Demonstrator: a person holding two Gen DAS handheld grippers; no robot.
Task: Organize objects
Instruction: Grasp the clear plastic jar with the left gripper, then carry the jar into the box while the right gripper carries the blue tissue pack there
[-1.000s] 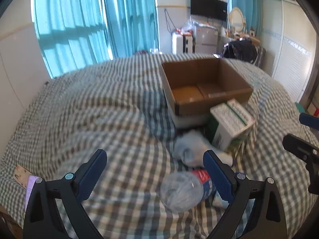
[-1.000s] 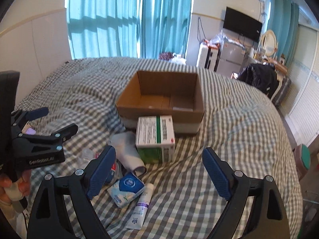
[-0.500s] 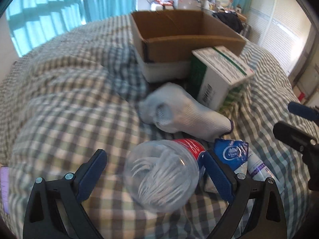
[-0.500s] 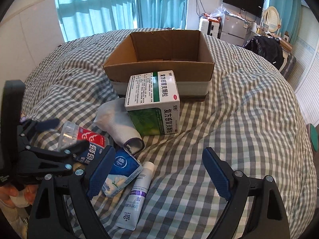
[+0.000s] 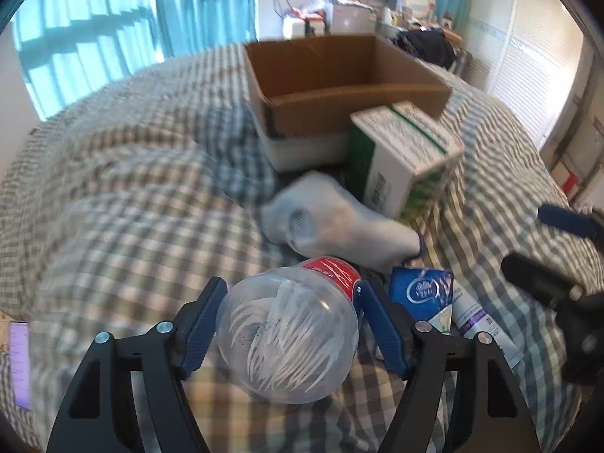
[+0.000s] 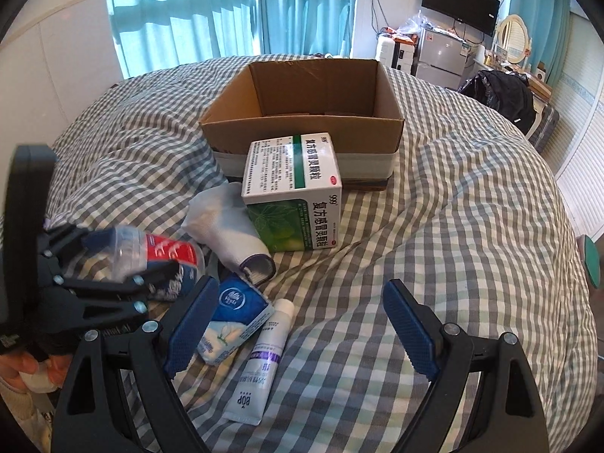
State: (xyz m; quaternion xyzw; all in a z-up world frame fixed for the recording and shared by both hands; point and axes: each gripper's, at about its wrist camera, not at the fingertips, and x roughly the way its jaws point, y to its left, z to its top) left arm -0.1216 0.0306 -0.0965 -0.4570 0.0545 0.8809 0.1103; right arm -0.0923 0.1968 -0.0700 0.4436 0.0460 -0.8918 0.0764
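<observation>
While left gripper (image 5: 292, 324) jaws pinch the bottle (image 5: 290, 336), right gripper (image 6: 302, 324) jaws gape.

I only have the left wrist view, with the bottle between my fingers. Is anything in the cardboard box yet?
Observer: The right wrist view looks into the cardboard box; no item shows inside.
Operator: What is the right gripper doing?
Observer: The right gripper is open and empty, over the checked bedcover.
Operator: How long is that tube by the tissue pack?
Observer: The tube lies full length, white cap toward the box, beside the tissue pack.
</observation>
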